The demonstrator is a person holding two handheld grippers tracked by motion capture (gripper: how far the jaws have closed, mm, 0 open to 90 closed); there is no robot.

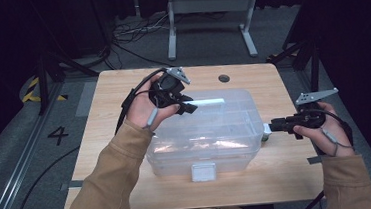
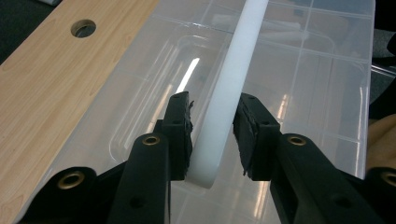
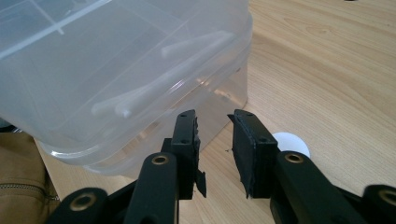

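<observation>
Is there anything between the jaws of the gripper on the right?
No. In the right gripper view, the right gripper has only bare table between its jaws, beside the clear box.

Wooden table (image 1: 121,84), 1 round hole (image 1: 224,78); grey metal frame (image 1: 209,5) behind.

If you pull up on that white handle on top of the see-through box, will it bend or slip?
The white handle looks like thick moulded plastic, so it probably stays stiff. Its surface seems smooth and rounded, so it might slide a little between the jaws of the left gripper. The clear box looks nearly empty, so it should probably feel light.
</observation>
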